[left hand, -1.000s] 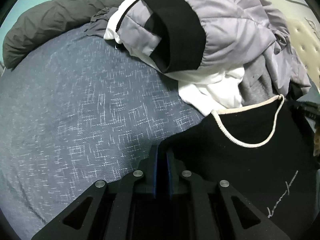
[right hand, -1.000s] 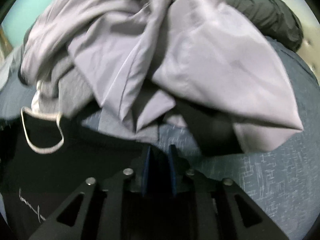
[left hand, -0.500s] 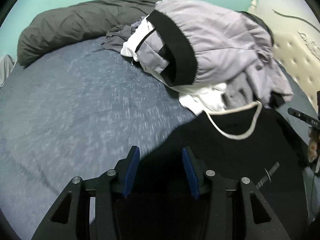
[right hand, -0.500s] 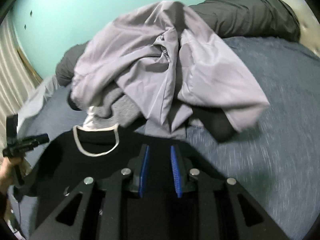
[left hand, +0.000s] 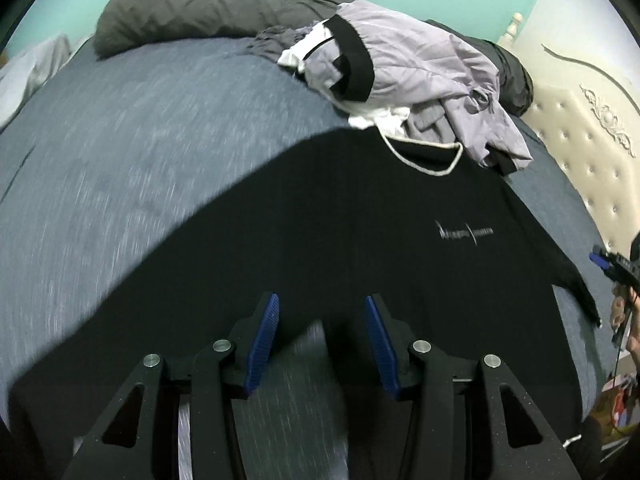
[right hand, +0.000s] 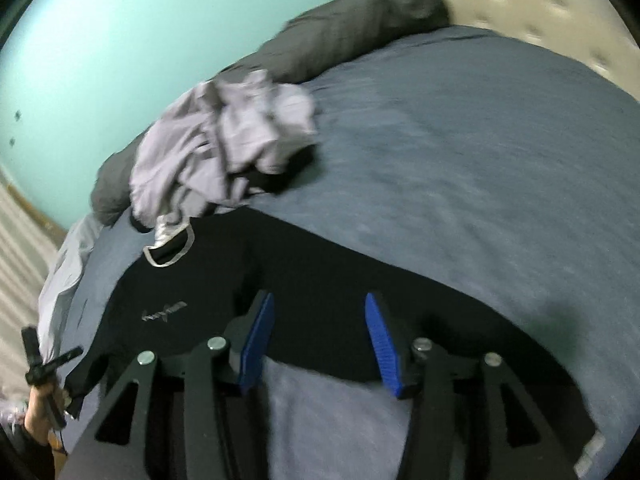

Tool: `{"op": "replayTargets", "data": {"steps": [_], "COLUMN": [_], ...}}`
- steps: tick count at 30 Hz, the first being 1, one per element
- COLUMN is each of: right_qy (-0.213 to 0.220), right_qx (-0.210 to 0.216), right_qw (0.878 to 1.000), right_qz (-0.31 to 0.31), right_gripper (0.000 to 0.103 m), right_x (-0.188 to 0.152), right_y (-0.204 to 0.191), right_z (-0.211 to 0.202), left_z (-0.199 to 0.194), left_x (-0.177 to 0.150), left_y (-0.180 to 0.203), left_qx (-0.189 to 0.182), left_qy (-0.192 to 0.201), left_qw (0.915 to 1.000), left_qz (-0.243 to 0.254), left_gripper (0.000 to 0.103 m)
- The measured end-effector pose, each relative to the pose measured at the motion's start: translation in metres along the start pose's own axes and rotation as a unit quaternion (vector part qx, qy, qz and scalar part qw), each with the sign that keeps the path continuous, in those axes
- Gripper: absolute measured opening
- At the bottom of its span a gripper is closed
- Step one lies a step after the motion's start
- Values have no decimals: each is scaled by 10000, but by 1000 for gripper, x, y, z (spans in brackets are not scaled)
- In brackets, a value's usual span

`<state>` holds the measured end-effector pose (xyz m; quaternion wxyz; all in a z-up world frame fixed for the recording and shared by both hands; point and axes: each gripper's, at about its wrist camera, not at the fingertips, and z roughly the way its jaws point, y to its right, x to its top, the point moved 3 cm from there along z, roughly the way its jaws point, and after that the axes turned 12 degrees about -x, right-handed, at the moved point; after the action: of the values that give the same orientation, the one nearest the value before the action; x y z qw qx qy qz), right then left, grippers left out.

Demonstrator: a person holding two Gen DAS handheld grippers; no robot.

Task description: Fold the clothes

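A black T-shirt (left hand: pixel 360 224) with a white-trimmed collar and a small chest print lies spread flat on the blue-grey bed; it also shows in the right wrist view (right hand: pixel 320 280). My left gripper (left hand: pixel 322 320) is open and empty, held above the shirt's near hem. My right gripper (right hand: pixel 320 324) is open and empty too, over the shirt's near edge. Its fingers touch nothing. The other gripper shows small at the edge of each view.
A heap of lilac, white and grey clothes (left hand: pixel 420 68) lies just beyond the shirt's collar; it also shows in the right wrist view (right hand: pixel 224 152). A dark grey duvet roll (left hand: pixel 200 12) lines the far edge. A cream tufted headboard (left hand: pixel 592 152) stands on the right.
Both grippers have let go of the shirt, opened wide and pulled back. The shirt now lies spread flat and the clothes heap looks farther away.
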<state>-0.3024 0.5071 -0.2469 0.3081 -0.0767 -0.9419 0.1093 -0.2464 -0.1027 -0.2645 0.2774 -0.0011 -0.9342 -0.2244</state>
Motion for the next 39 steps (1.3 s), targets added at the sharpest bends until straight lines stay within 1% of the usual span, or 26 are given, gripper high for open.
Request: {"op": "replayTargets", "data": {"steps": [2,5,7,11,14,15,17,19,21,23,27,28,29,30,31,33,36,39], "right_qy": [57,113,55,56,-221,-325,-471,-441,-486,-568,-567,-574,-589,-608,-607,-544,-324,-171], "right_qx": [-310,-885,-1014,-1114,-1263,-1202,-1145,-1248,-1230,-1168,-1229,-1267,-1355,-1395,-1438,-1354,-1328,-1328], "right_qw": [9994,9960,9944,9903,9858,9851,9828,9799,9777,9769,9799,9806,9813,9818,9827,9859,9889,9898], "right_qz": [117,100,286,825,1084,1185,1368,1492,1634,1696,1464,1379,1234,1134,993,822,581,491], "right_gripper": [52,55,56,57,57,57,57,57,57,57,56,54,41,32,28,8,6,6], "right_x": [-11,-26,-33,-44,-55,-59,-66,-70,-75,-79,-81,-81,-82,-82,-82,-83,-76,-64], "right_y": [28,62,84,123,143,148,158,167,175,179,175,173,169,167,163,156,149,152], "right_z": [-16,-36,-43,-51,-45,-42,-36,-35,-32,-29,-27,-27,-26,-25,-24,-25,-33,-43], "left_z": [-7,-14,-17,-21,-21,-21,-21,-21,-22,-22,-22,-22,-21,-21,-21,-21,-21,-23], "left_x": [-20,-50,-65,-89,-103,-107,-112,-115,-117,-117,-117,-117,-117,-117,-116,-116,-114,-113], "left_y": [1,7,10,18,23,24,28,31,33,35,36,37,38,39,40,41,43,44], "left_qx": [-49,-36,-12,-3,21,25,25,29,43,67,108,114,113,111,109,109,133,160], "left_qy": [3,-27,-57,-55,-85,-98,-110,-122,-140,-153,-169,-170,-169,-171,-171,-178,-187,-183], "left_qw": [9999,9997,9997,9995,9993,9992,9991,9990,9991,9991,9991,9991,9991,9991,9992,9992,9993,9994], "left_qz": [-133,-229,-246,-327,-371,-387,-410,-419,-398,-389,-378,-374,-369,-360,-351,-329,-292,-265], "left_gripper": [50,50,50,50,50,50,50,50,50,50,51,51,51,51,52,52,53,53]}}
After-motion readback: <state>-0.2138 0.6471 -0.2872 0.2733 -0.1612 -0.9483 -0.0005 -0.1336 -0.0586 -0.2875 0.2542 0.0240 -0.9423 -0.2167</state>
